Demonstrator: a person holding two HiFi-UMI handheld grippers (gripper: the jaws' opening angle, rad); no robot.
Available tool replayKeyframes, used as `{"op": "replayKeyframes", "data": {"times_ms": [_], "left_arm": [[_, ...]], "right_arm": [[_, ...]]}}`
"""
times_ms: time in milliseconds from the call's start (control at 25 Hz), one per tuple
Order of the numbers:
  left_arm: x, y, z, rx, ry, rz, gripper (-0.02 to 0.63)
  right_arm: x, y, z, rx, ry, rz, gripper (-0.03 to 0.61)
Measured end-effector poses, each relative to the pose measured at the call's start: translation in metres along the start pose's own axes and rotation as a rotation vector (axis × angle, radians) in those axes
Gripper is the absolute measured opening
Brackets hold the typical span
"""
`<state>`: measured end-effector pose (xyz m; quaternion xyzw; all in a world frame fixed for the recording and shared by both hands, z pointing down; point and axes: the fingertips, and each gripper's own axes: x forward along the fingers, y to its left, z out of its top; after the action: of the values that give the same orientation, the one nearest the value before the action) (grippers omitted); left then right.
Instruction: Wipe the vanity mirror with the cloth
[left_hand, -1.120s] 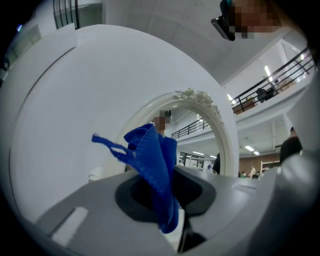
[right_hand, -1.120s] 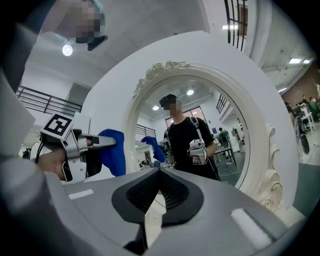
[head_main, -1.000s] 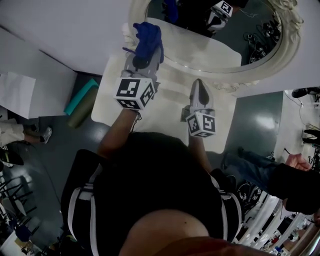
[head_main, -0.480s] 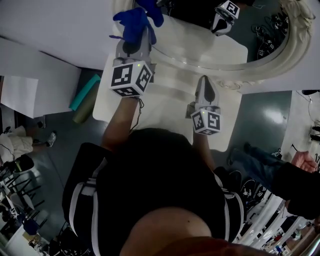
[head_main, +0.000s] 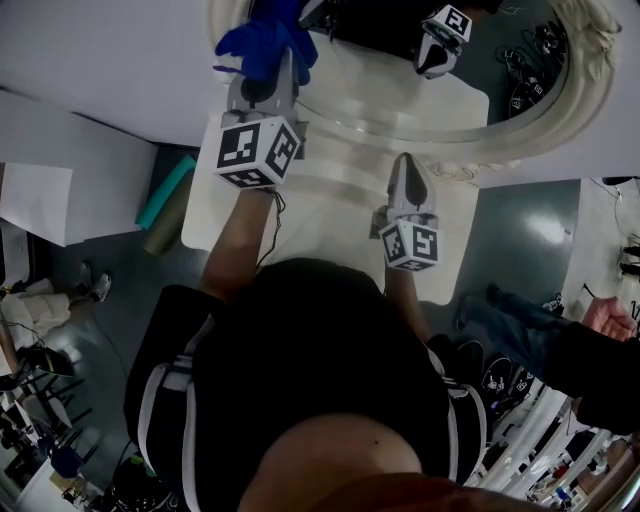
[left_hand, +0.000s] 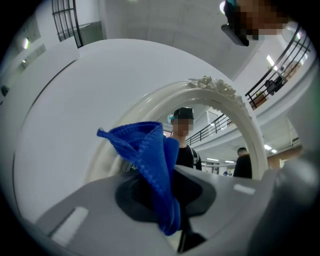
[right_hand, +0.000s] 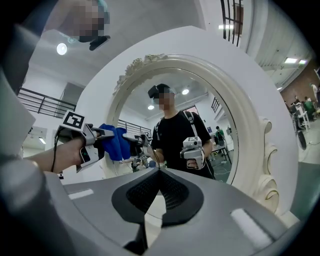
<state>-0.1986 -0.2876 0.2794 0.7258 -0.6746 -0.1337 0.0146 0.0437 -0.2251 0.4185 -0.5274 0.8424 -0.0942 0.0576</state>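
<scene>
An oval vanity mirror (head_main: 520, 110) in an ornate cream frame (right_hand: 250, 130) stands on a white table (head_main: 330, 215). My left gripper (head_main: 268, 62) is shut on a bunched blue cloth (head_main: 262, 42), held up at the mirror's left rim. In the left gripper view the cloth (left_hand: 155, 165) sticks up between the shut jaws, just short of the frame (left_hand: 220, 95). My right gripper (head_main: 405, 180) hovers low over the table in front of the mirror, jaws shut and empty. In the right gripper view the glass (right_hand: 200, 120) reflects the person and both grippers.
White wall panels (head_main: 100, 80) rise behind and left of the table. A teal roll (head_main: 160, 192) lies on the dark floor at the left. Another person's arm (head_main: 590, 350) and white racks show at the right.
My left gripper has lifted the blue cloth up and slightly left, toward the mirror's left rim. The right gripper has barely shifted.
</scene>
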Motion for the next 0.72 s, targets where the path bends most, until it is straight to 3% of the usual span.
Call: {"op": "replayKeyframes", "data": {"times_ms": [720], "left_arm": [[0.009, -0.004, 0.011, 0.000, -0.024, -0.027, 0.066]], "right_arm": [[0.001, -0.004, -0.003, 0.006, 0.003, 0.000, 0.000]]}}
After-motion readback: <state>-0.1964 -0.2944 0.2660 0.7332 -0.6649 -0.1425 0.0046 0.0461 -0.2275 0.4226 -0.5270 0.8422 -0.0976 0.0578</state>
